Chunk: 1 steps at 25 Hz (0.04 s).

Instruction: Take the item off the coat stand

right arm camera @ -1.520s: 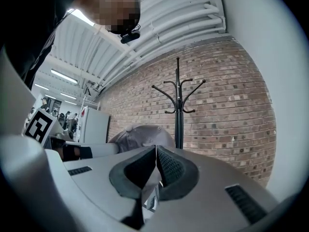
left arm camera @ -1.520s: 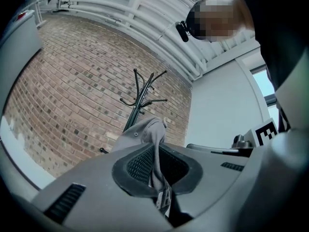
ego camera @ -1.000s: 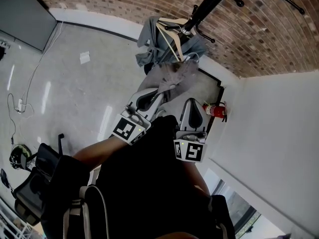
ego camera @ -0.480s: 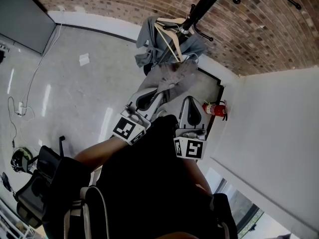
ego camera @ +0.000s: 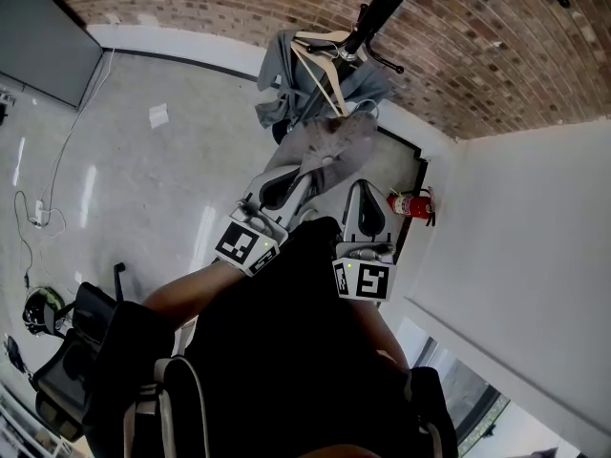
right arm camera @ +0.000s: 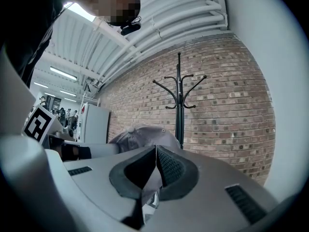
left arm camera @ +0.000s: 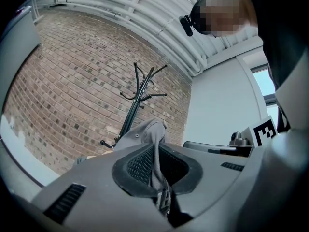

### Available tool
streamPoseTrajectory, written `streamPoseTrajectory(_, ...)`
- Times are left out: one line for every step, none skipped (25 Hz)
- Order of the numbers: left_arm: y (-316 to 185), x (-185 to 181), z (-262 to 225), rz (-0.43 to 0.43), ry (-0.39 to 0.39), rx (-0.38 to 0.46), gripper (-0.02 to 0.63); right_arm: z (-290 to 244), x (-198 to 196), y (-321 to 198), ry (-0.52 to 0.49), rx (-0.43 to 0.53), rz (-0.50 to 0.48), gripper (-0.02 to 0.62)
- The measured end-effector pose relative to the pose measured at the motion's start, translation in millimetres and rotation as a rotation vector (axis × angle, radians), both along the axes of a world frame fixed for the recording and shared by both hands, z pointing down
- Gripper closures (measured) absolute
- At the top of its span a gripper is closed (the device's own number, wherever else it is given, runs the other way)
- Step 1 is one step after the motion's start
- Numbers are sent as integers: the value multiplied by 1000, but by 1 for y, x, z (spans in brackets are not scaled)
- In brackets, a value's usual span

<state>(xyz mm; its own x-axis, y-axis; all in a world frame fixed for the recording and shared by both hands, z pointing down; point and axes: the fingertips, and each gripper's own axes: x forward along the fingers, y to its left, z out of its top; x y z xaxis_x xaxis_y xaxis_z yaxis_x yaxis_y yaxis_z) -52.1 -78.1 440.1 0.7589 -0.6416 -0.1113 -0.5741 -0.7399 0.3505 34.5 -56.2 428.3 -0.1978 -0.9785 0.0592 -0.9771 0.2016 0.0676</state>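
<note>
Head view shows the left hand-held gripper (ego camera: 298,181) clamped on the grey cap (ego camera: 329,143), which stretches from its jaws toward the coat stand (ego camera: 380,10) beyond. The right hand-held gripper (ego camera: 365,197), closed and apparently empty, sits farther from the coat stand.

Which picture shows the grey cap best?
The right gripper view: there the grey cap shows its round crown and top button. The left gripper view shows only a pinched fold of it; the head view shows it small and crumpled.

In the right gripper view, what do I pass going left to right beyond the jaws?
white cabinet → grey cap → coat stand
</note>
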Motion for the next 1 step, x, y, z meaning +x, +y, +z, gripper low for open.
streamPoseTrajectory(0,0,0,-2,1,-1,574,0,0,0,-1,1,0,575)
